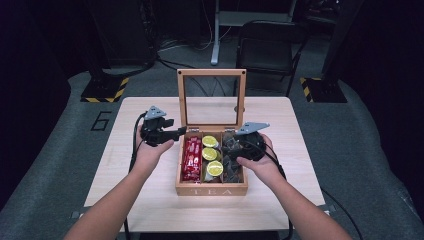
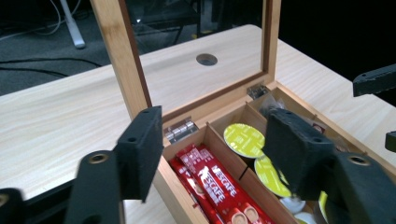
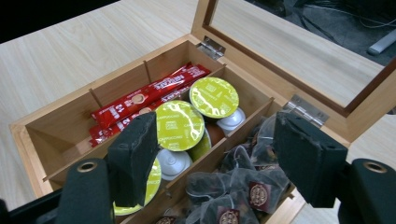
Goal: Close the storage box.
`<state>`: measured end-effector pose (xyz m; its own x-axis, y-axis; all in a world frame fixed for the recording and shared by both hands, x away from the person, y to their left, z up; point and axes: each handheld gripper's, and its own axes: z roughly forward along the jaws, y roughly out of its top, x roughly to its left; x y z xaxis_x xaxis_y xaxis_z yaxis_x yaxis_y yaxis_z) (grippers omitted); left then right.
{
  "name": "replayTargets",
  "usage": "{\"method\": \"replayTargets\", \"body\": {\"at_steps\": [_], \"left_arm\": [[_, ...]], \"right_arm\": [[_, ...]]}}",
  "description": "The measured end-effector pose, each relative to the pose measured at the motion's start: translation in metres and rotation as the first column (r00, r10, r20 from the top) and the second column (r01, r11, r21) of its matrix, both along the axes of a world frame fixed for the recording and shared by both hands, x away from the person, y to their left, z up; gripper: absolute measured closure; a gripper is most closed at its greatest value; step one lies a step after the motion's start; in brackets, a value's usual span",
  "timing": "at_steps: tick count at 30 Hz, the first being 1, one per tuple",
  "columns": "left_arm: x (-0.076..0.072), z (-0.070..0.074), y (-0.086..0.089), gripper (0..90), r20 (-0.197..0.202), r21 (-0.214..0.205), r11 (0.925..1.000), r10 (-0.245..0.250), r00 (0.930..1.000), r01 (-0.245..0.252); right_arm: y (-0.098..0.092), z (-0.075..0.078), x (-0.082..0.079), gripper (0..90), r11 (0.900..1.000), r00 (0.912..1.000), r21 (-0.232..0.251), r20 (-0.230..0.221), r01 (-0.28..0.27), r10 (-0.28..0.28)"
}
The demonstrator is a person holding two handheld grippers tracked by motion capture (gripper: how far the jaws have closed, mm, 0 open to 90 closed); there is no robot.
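A wooden tea box (image 1: pixel 212 190) stands mid-table with its glass lid (image 1: pixel 182 100) upright. Red coffee sticks (image 1: pixel 191 157) fill its left compartment, green-topped capsules (image 1: pixel 210 154) the middle one, and dark tea bags (image 1: pixel 231 167) the right one. My left gripper (image 1: pixel 180 131) hovers at the box's back left corner, open, with nothing between its jaws. In the left gripper view its jaws (image 2: pixel 215 135) frame the sticks (image 2: pixel 219 186) and capsules (image 2: pixel 243 139). My right gripper (image 1: pixel 235 145) hangs open over the tea bags (image 3: pixel 243 186); nothing is gripped between its jaws (image 3: pixel 219 149).
The light wooden table (image 1: pixel 150 200) has bare room on all sides of the box. A round cable hole (image 2: pixel 206 59) lies behind the lid. Beyond the table stand a black chair (image 1: pixel 267 47) and hazard-striped stand bases (image 1: pixel 105 92).
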<state>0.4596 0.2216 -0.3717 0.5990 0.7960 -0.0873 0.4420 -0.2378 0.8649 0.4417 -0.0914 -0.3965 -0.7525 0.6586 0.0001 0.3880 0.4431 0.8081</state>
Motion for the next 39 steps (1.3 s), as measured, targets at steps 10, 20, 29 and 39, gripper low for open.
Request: {"method": "replayTargets", "body": {"at_steps": [10, 20, 29, 39], "left_arm": [[-0.001, 0.000, -0.002, 36.0, 0.003, -0.037, 0.9993, 0.000, 1.0000, 0.000], [-0.002, -0.001, -0.001, 35.7, -0.001, -0.021, 0.9998, 0.006, 1.0000, -0.006], [-0.003, -0.004, -0.001, 38.1, -0.002, -0.018, 0.9997, 0.013, 0.9999, -0.014], [-0.004, -0.004, -0.001, 38.7, -0.005, -0.018, 0.9997, 0.014, 0.9999, -0.014]], "right_arm": [[0.009, -0.008, -0.006, 31.0, 0.9994, 0.9996, -0.024, -0.005, -0.027, 0.027], [0.020, -0.018, -0.012, 31.0, 0.9979, 0.9983, -0.037, -0.027, -0.053, 0.052], [0.027, -0.029, -0.018, 32.4, 0.9955, 0.9955, -0.041, -0.045, -0.085, 0.083], [0.035, -0.041, -0.025, 32.2, 0.9924, 0.9929, -0.061, -0.058, -0.107, 0.103]]}}
